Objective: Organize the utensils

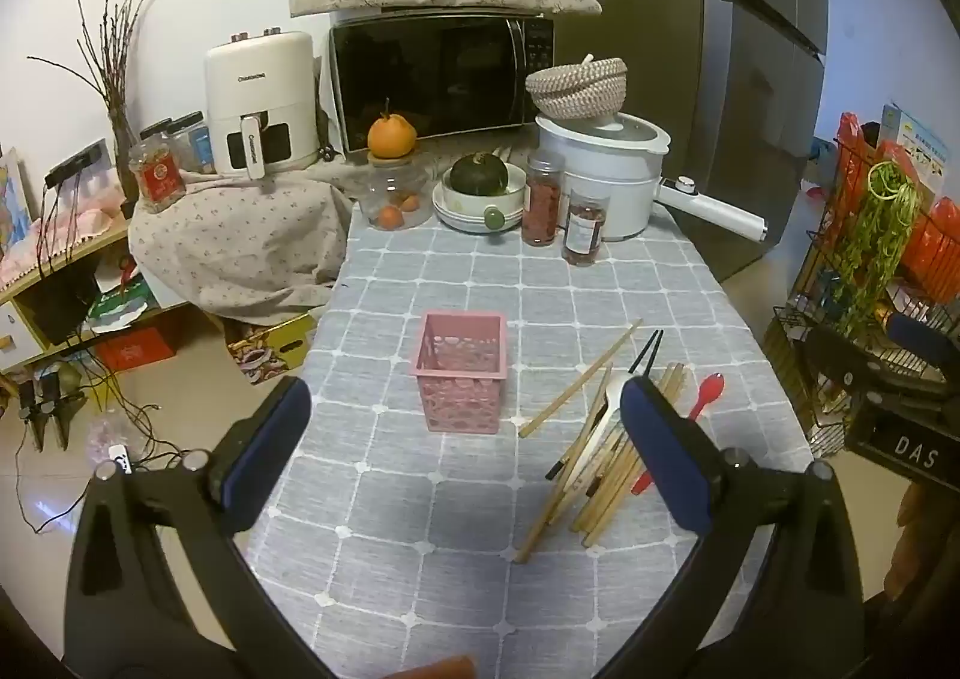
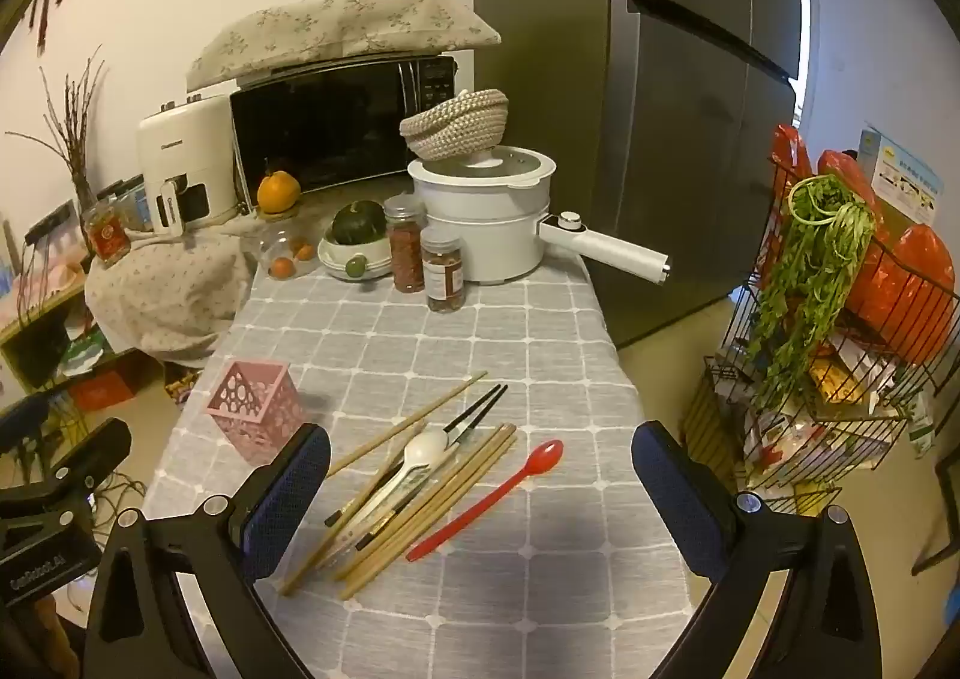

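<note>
**Utensils loose on counter, both claws wide and empty**

Pile sits on the grey checked counter (image 2: 540,331), roughly centre in the right wrist view, at about 5 o'clock from the pink holder (image 2: 255,409). The holder stands upright and looks empty.

Handling, my read:
- Wooden chopsticks (image 2: 420,505): light, stiff, thin, crossed over each other. They lie flat on cloth, so pads will struggle to get under them. Pinch across the mid-shaft, several at once if they stay bunched; expect rolling and fanning.
- Black chopsticks (image 2: 480,409): same, likely slicker.
- White spoon (image 2: 423,451): light plastic, lying on top of the sticks, bowl toward 12 o'clock. Easiest first pick, by the neck just below the bowl.
- Red spoon (image 2: 498,493): alone at 3 o'clock of the pile, nothing touching it. Clean grab at mid-handle; smooth plastic may slip.
- The holder is light lattice plastic and could tip when long items drop in.

Pose:
- Left claw (image 1: 465,397): jaws fully spread, nothing held, angled down at the counter. The holder sits between its fingers in view; the pile is at 3 o'clock, partly behind its right finger.
- Right claw (image 2: 480,448): jaws fully spread, nothing held, tilted down likewise, framing the pile from above, apart from it.
</note>
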Demonstrator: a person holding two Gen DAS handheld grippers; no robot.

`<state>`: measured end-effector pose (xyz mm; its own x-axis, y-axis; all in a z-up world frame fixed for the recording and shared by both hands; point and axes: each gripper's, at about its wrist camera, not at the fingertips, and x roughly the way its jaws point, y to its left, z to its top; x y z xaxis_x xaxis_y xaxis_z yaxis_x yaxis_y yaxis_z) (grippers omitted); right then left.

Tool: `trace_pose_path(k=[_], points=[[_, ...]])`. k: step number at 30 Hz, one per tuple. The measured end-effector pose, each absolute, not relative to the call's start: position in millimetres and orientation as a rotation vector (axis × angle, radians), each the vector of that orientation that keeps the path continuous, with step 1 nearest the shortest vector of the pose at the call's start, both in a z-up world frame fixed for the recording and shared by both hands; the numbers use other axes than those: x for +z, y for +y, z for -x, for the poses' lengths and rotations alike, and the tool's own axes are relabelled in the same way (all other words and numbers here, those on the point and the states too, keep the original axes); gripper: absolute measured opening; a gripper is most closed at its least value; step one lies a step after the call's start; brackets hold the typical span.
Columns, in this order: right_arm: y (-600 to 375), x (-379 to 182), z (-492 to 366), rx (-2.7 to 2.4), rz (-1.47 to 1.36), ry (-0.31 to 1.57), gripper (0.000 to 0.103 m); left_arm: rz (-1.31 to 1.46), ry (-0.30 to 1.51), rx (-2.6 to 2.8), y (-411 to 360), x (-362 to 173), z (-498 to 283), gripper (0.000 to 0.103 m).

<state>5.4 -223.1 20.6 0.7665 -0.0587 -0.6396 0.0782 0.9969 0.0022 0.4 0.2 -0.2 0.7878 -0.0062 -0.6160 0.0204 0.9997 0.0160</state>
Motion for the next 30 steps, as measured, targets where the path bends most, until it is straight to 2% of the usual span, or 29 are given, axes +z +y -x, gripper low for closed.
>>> trace_pose_path(k=[30], points=[[-222.7, 20.4, -4.3, -0.071, -0.035, 0.686, 0.102, -0.014, 0.680, -0.037, -6.8, -4.5, -0.3, 0.103]])
